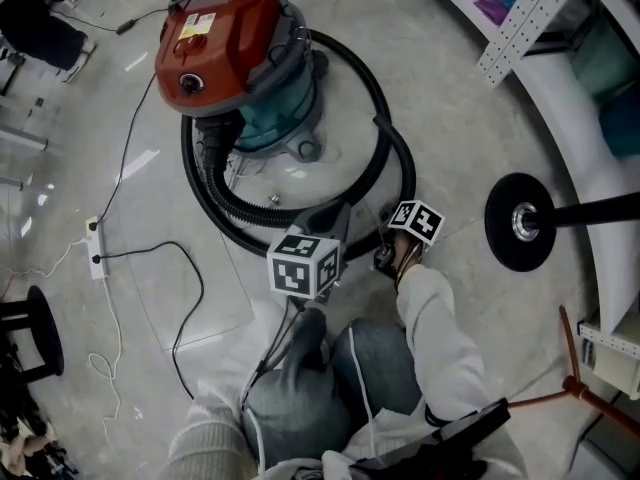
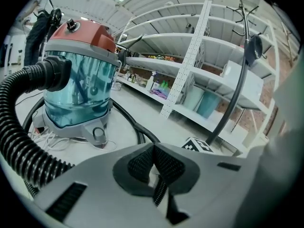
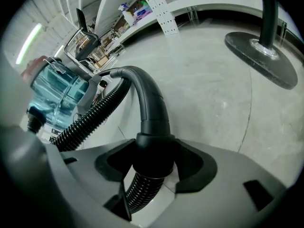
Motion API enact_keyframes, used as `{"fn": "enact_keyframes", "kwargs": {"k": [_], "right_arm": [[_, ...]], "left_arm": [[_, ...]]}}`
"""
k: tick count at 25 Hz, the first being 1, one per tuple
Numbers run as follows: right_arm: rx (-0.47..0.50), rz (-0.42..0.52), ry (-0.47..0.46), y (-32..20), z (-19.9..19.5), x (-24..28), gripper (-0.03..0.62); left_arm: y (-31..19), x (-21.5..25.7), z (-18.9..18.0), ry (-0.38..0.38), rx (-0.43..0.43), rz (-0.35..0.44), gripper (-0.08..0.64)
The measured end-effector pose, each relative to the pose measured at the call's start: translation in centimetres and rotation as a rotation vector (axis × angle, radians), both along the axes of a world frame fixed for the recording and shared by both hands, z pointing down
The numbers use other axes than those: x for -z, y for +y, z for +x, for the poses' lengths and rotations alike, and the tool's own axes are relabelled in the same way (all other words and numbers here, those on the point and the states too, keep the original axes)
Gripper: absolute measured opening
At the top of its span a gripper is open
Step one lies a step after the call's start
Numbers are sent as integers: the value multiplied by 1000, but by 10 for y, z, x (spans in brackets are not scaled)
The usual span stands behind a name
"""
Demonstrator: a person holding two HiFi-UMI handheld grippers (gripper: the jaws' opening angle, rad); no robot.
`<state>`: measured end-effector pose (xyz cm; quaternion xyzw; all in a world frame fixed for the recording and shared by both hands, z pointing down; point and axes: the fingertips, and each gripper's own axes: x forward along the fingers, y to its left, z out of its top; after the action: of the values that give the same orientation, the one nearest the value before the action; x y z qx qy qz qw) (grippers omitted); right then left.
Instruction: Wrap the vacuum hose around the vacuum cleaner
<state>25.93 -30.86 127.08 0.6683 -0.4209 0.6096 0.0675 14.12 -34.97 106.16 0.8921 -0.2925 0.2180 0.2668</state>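
The vacuum (image 1: 235,53), red lid over a teal see-through drum, stands on the floor (image 1: 450,88). Its black hose (image 1: 213,200) leaves the front of the drum and lies in a ring on the floor round the base.

The right gripper (image 3: 153,161) has its fingers (image 3: 194,164) pinching the hose at the smooth cuff (image 3: 153,144), where the ribbed part meets the curved rigid tube (image 3: 149,96). Ribbed hose runs back under the gripper, and the tube arches forward and down toward the vacuum.

The left gripper (image 2: 153,167) hovers just beside the right one, on the person's side of the ring. Its fingers (image 2: 138,164) are pressed together with nothing between them (only a thin pale slit shows low down). The ribbed hose passes on its left.

To the right, well apart from the vacuum, a black round stand base (image 1: 520,223) sits on the floor before white shelves (image 1: 575,138). A thin black cord (image 1: 125,158) runs from the vacuum to a power strip (image 1: 95,243) at the left.
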Motion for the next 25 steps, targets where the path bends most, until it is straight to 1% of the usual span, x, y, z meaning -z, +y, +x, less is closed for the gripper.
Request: {"fn": "enact_keyframes", "kwargs": {"k": [5, 7, 9, 10, 11, 14, 16, 19, 21, 24, 25], "right_arm": [[-12, -15, -48, 11, 1, -1, 242], [5, -40, -59, 14, 1, -3, 244], [24, -60, -45, 15, 5, -3, 245], [30, -59, -13, 14, 10, 0, 248], [37, -50, 40, 12, 18, 5, 249], [80, 1, 220, 4, 40, 28, 255], [93, 40, 291, 0, 48, 44, 255], [71, 69, 371, -6, 57, 60, 253], [83, 90, 408, -12, 55, 77, 253], [121, 151, 425, -16, 43, 131, 245], [117, 179, 430, -15, 40, 157, 225]], "left_arm": [[5, 3, 3, -24, -4, 16, -3], [8, 3, 3, -33, -5, 14, -3], [10, 2, 3, -34, -6, 9, -3], [9, 3, 3, -30, -6, 8, -3], [8, 5, 3, -24, -4, 9, -3], [3, 8, 2, -13, 9, 11, -3], [1, 10, 3, -3, 17, 9, -3], [-3, 19, 10, 33, 18, 8, -3], [-5, 28, 15, 43, 0, 23, -3], [-9, 59, 12, 30, -17, 56, -2], [-11, 77, 7, 30, -9, 55, -3]]}}
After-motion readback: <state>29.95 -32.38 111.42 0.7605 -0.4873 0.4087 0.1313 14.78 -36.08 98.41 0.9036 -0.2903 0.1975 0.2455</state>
